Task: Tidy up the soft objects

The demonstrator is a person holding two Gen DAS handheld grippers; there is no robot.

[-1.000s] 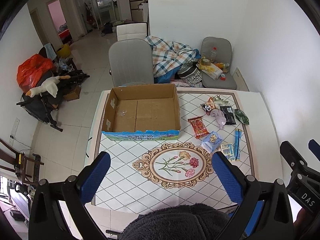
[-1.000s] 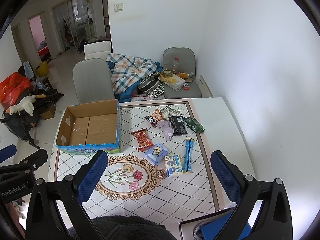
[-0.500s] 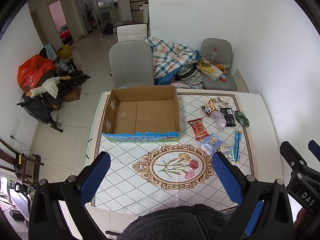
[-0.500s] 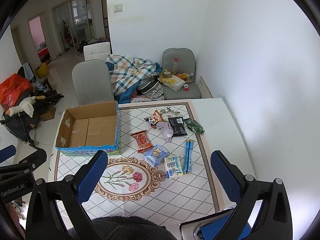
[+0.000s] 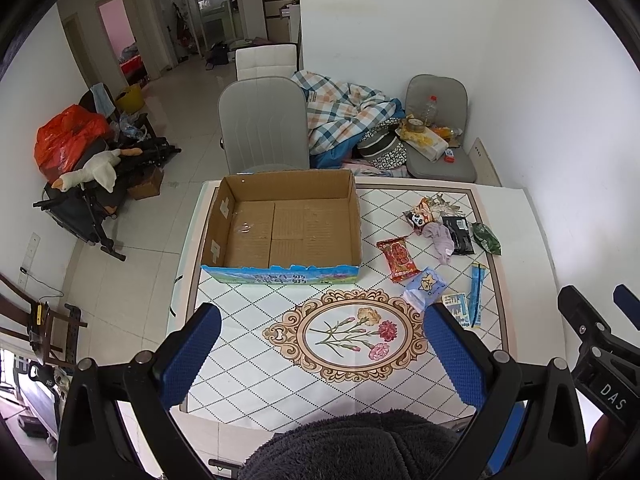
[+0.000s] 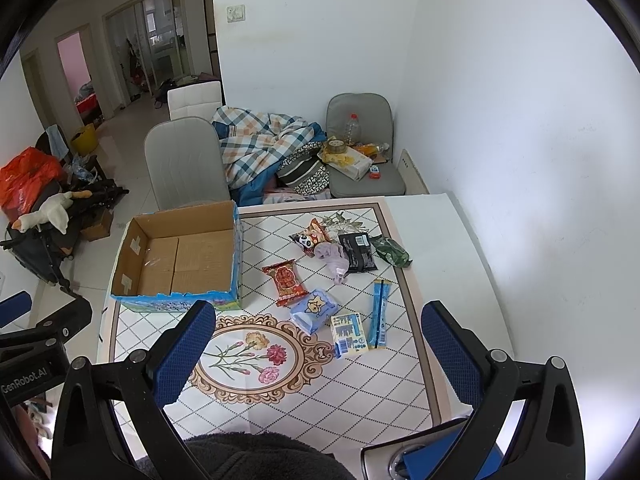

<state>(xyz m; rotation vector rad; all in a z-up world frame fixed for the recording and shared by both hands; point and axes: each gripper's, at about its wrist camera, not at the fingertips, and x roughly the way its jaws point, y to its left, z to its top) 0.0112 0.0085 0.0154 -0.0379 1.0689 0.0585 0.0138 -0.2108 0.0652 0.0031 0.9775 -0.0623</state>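
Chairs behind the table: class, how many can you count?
3: a grey chair behind the cardboard box, a white one further back, a grey one by the wall holding clutter. Others may be hidden.

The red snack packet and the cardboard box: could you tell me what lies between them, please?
Nothing: only bare tablecloth separates the red snack packet from the cardboard box, clearest in the right wrist view.

Behind the counter (image 5: 516,216) a grey chair (image 5: 262,124) stands tucked in, a plaid blanket (image 5: 344,114) heaped just beside it. Second chair (image 6: 362,148) in the corner carries a bottle (image 6: 352,128) and tape roll (image 6: 336,145). Far left, a plush goose (image 5: 94,168) lies near an orange bag (image 5: 66,136).
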